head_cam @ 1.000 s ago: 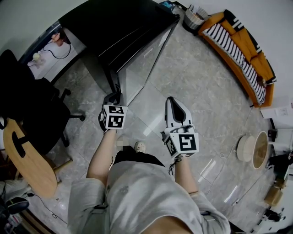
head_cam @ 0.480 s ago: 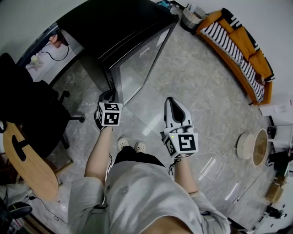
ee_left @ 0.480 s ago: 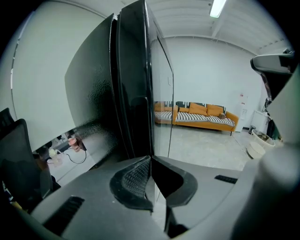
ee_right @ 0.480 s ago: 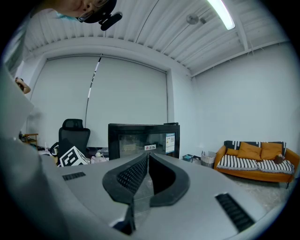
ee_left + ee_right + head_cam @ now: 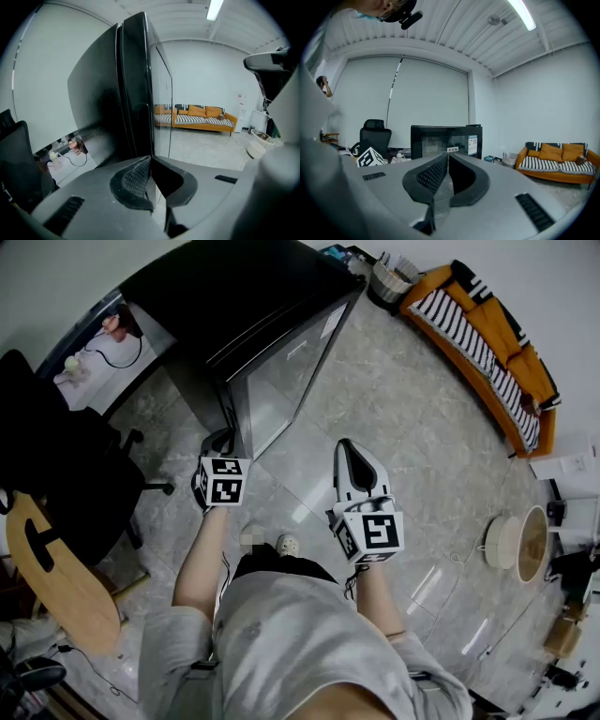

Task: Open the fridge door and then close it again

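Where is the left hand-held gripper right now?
Head view, left of centre: the left hand-held gripper is at the near corner of the fridge door, with the office chair to its left.

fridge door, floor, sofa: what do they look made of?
fridge door: looks like a clear glass pane in a glossy black frame; you can see through it and it mirrors the room.
floor: grey polished stone or glazed tile; veined, with joint lines and light glare. Can't tell which.
sofa: probably fabric, matte orange, with a black-and-white striped seat.
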`<state>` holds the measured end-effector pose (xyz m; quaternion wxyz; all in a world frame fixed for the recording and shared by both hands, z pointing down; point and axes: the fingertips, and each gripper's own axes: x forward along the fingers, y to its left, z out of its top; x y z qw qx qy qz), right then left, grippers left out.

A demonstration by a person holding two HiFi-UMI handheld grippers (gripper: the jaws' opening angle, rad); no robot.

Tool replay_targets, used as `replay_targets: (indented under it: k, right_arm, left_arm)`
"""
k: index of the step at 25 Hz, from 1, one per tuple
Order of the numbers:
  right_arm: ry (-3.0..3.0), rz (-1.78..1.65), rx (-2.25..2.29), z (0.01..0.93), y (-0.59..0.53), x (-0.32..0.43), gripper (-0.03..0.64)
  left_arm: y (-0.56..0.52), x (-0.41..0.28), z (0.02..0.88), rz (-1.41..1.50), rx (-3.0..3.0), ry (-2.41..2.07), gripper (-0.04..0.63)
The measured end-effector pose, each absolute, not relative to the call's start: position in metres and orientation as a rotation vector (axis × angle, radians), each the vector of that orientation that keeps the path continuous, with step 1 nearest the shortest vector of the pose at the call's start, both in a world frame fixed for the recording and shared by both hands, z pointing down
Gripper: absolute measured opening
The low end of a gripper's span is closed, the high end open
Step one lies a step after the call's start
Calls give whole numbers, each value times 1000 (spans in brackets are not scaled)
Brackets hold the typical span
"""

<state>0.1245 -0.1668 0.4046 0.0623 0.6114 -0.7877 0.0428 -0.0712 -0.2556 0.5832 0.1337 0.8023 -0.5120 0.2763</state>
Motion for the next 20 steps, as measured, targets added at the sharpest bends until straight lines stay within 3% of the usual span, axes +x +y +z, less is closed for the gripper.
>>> replay_targets:
  k: [20]
  right_arm:
    - [-2534, 81, 1702, 387, -166, 90, 25]
  left_arm:
    - [-183, -98, 489, 424, 2389, -1609, 15]
